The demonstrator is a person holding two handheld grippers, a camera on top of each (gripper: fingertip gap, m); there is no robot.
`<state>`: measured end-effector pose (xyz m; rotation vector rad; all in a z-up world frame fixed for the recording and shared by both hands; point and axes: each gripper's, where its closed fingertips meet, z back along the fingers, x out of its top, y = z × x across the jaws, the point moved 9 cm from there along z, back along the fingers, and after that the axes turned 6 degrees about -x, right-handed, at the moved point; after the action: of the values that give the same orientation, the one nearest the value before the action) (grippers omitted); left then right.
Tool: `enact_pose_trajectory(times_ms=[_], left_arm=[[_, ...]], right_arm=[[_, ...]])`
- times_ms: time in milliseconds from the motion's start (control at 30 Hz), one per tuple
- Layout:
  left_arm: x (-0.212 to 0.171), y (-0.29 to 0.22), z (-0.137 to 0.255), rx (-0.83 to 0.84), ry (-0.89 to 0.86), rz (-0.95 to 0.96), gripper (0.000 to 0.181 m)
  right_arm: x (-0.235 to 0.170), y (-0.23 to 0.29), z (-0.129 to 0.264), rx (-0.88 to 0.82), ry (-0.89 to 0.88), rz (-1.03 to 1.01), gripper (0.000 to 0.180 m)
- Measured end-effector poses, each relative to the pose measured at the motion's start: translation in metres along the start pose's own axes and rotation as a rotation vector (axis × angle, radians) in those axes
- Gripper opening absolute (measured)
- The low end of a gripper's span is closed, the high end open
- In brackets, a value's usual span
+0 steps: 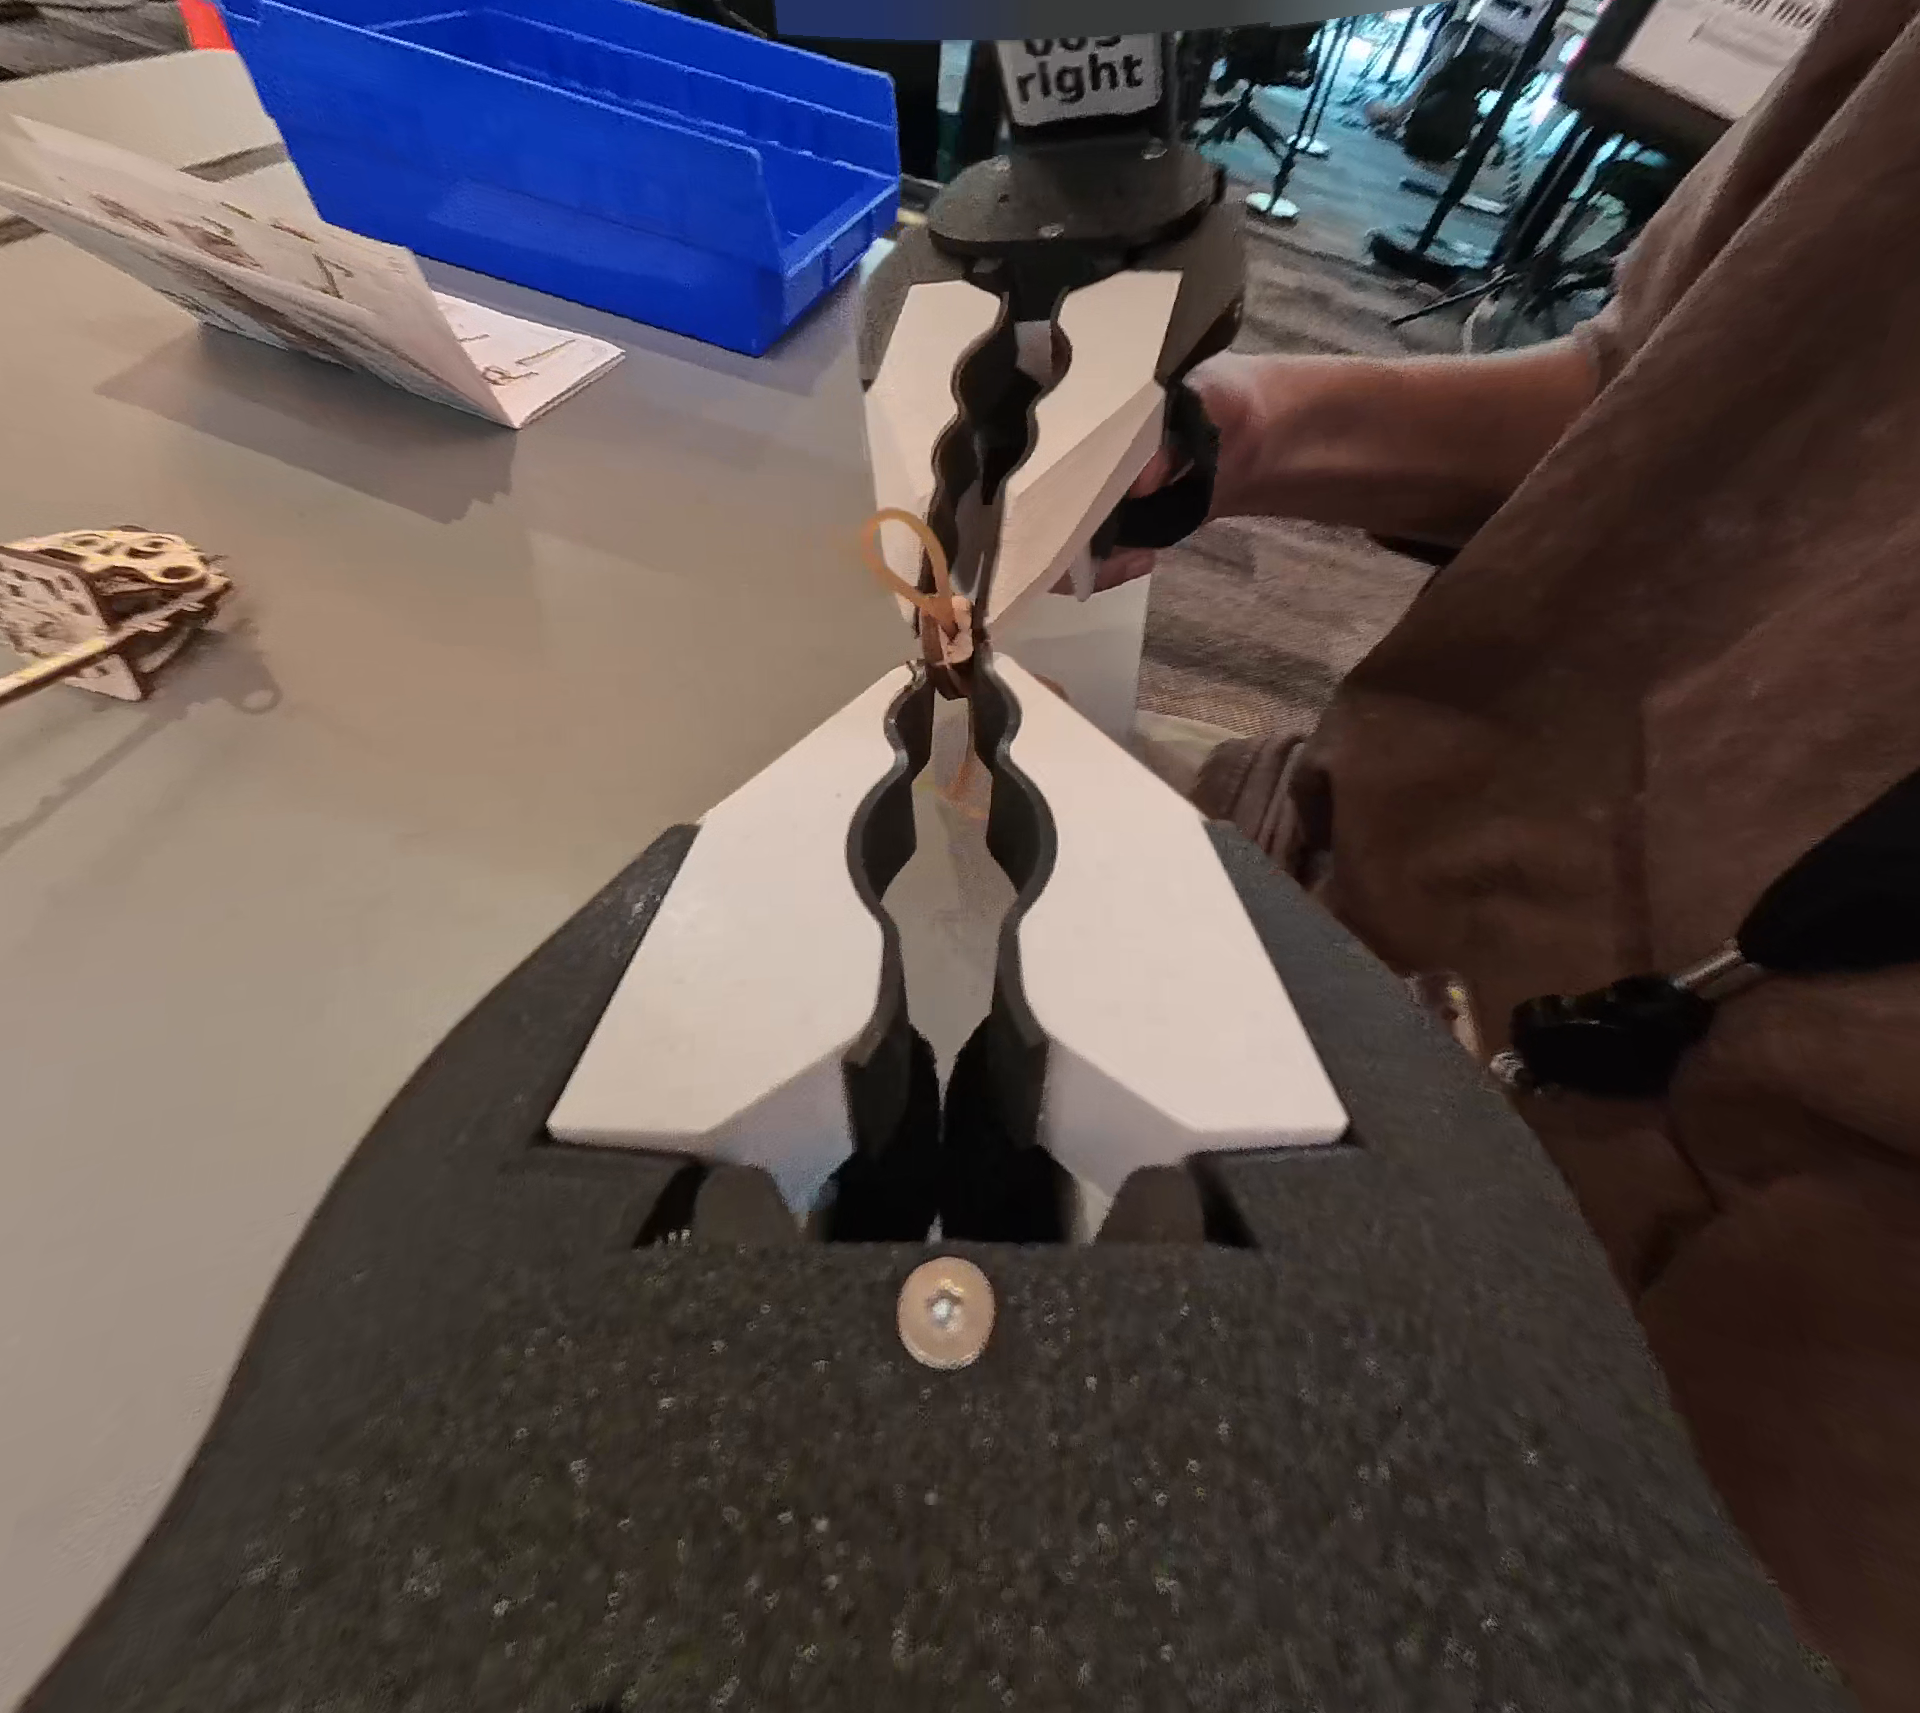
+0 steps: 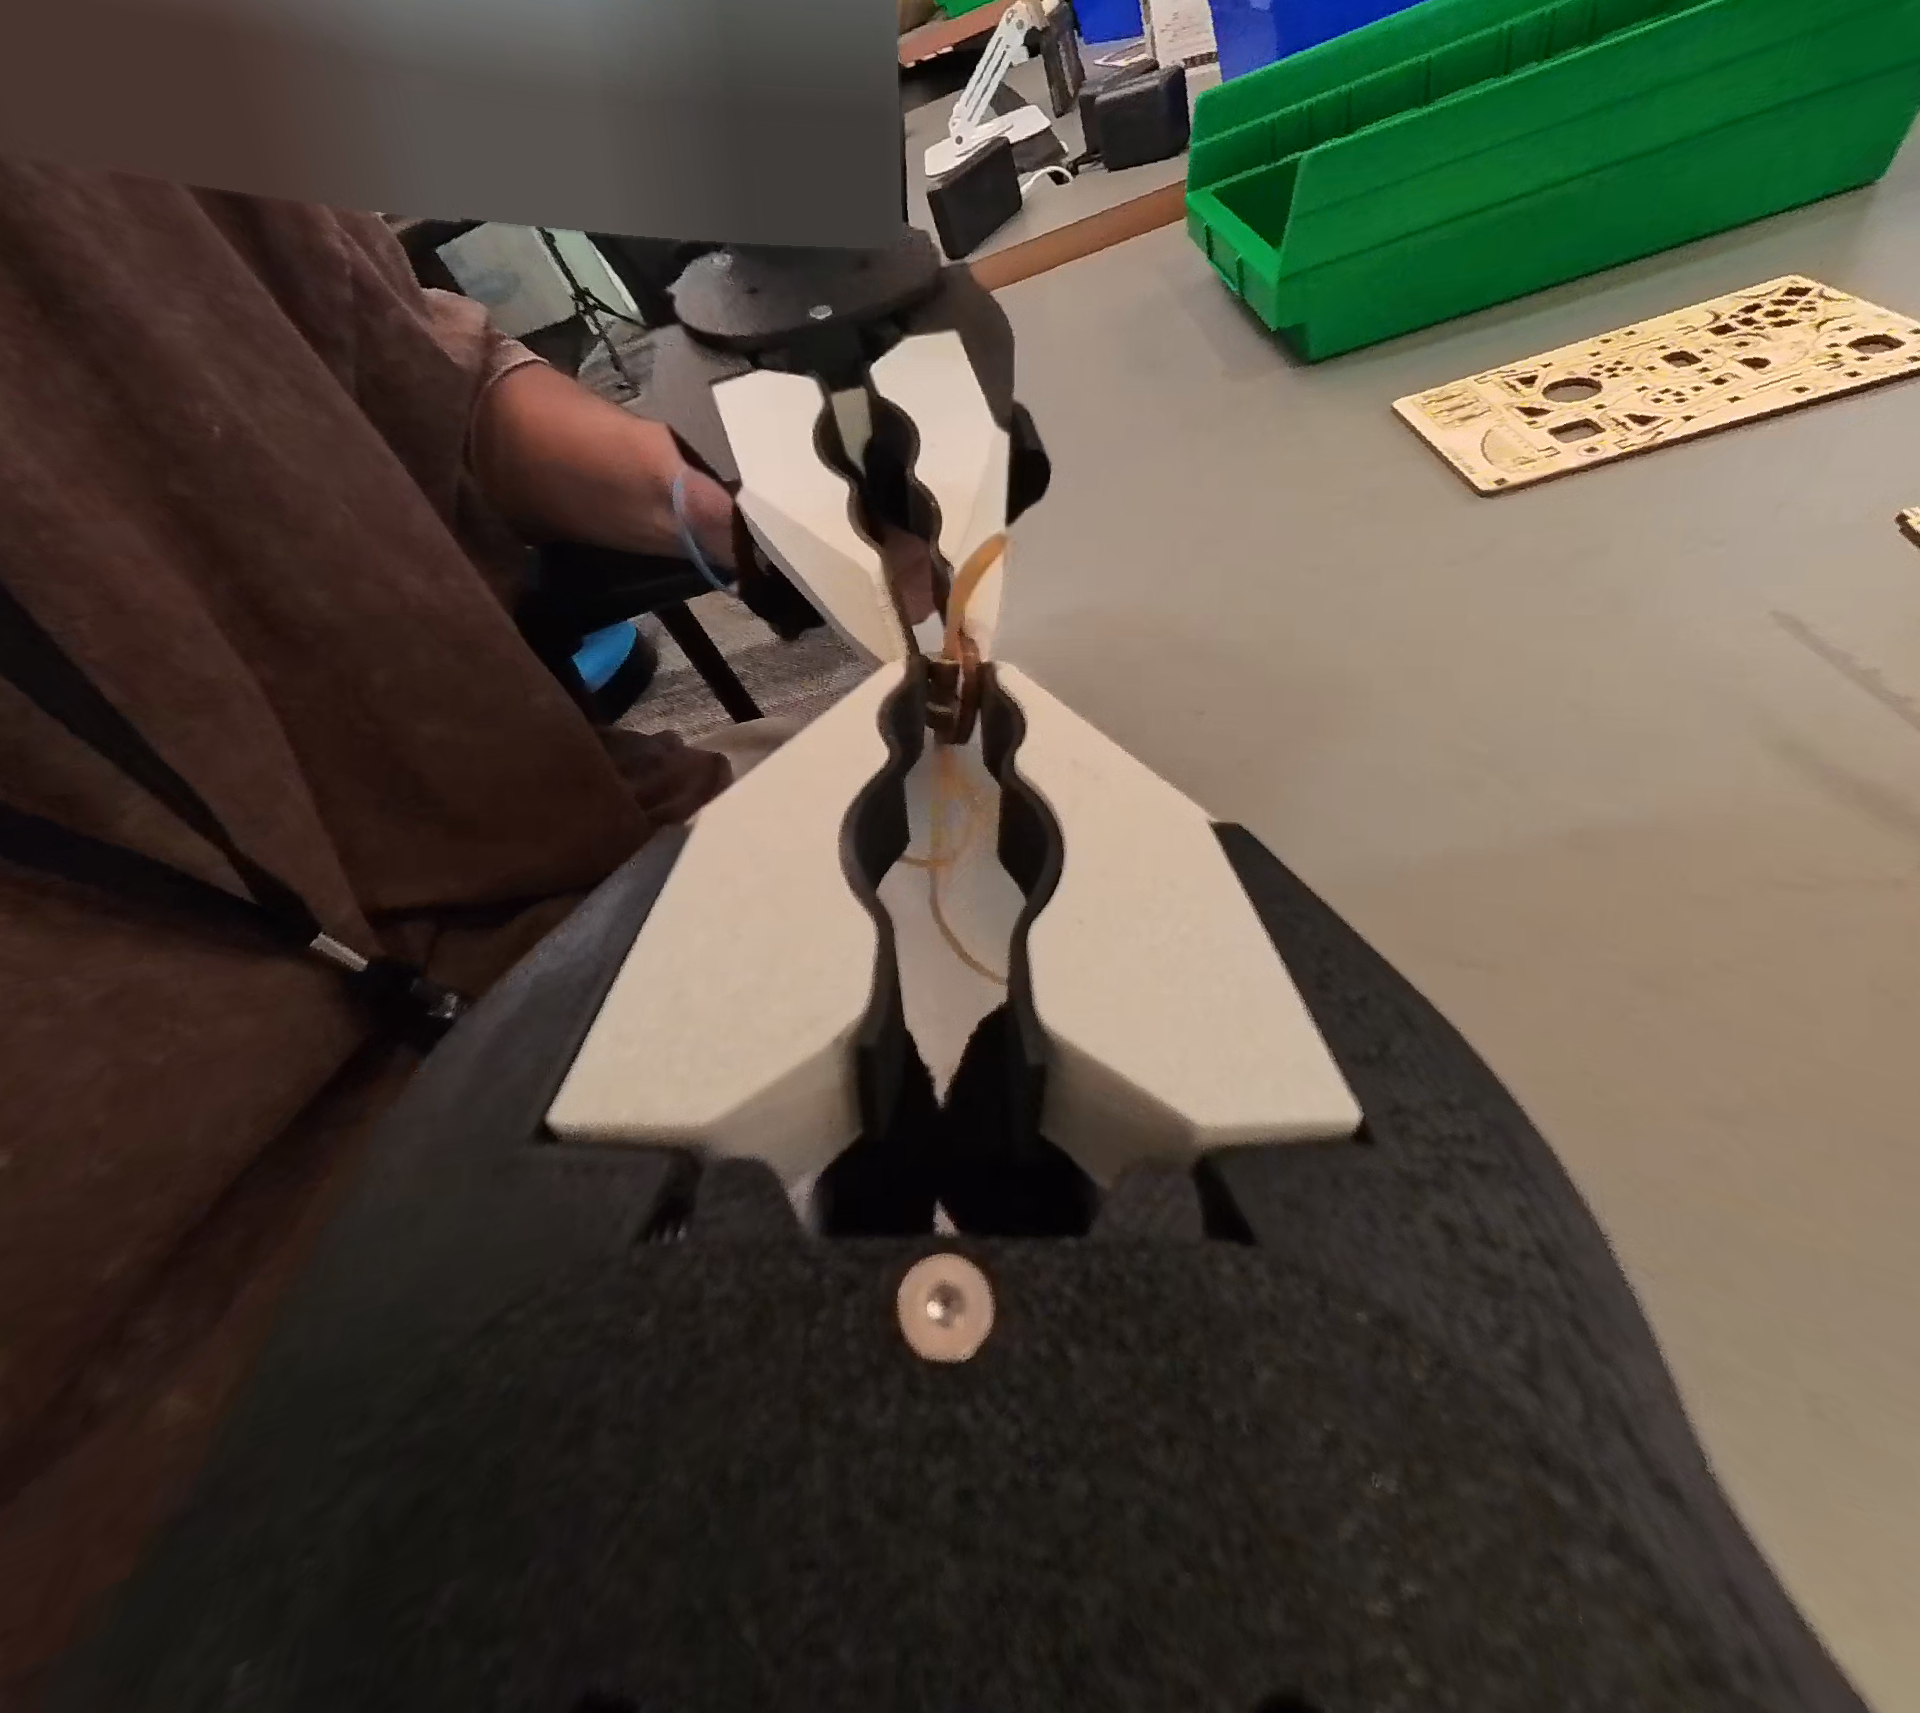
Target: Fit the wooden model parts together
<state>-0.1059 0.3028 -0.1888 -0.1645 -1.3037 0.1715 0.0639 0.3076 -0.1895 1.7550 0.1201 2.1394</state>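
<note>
Left gripper [image 1: 948,684] and right gripper [image 2: 943,695] meet tip to tip above desk [image 1: 436,728] edge, both clamped on small wooden part [image 1: 951,650] with rubber band [image 1: 902,551] looped on it. Advice: keep grip firm, tension band gently. Open desk on both sides; blue bin [image 1: 582,136], green bin [image 2: 1558,136], wooden sheet [image 2: 1652,380] well apart.

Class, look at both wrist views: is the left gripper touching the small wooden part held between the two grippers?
Touching. In the left wrist view the left gripper has its fingertips closed on the small wooden part, no gap showing; the right wrist view agrees.
</note>
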Motion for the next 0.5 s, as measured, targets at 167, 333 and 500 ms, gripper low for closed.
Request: enact_pose_trajectory(times_ms=[167,333,500], left_arm=[[0.0019,0.0011,-0.0001,-0.024,0.003,0.023,0.005],[-0.0029,0.0020,-0.0042,0.032,0.068,0.011,0.005],[-0.0063,0.0080,-0.0075,0.089,0.106,0.044,0.005]], right_arm=[[0.0007,-0.0021,0.0009,0.019,0.014,-0.033,0.008],[-0.0047,-0.0043,-0.0016,-0.033,0.066,-0.005,0.007],[-0.0075,-0.0065,-0.0048,-0.130,0.101,0.054,0.008]])
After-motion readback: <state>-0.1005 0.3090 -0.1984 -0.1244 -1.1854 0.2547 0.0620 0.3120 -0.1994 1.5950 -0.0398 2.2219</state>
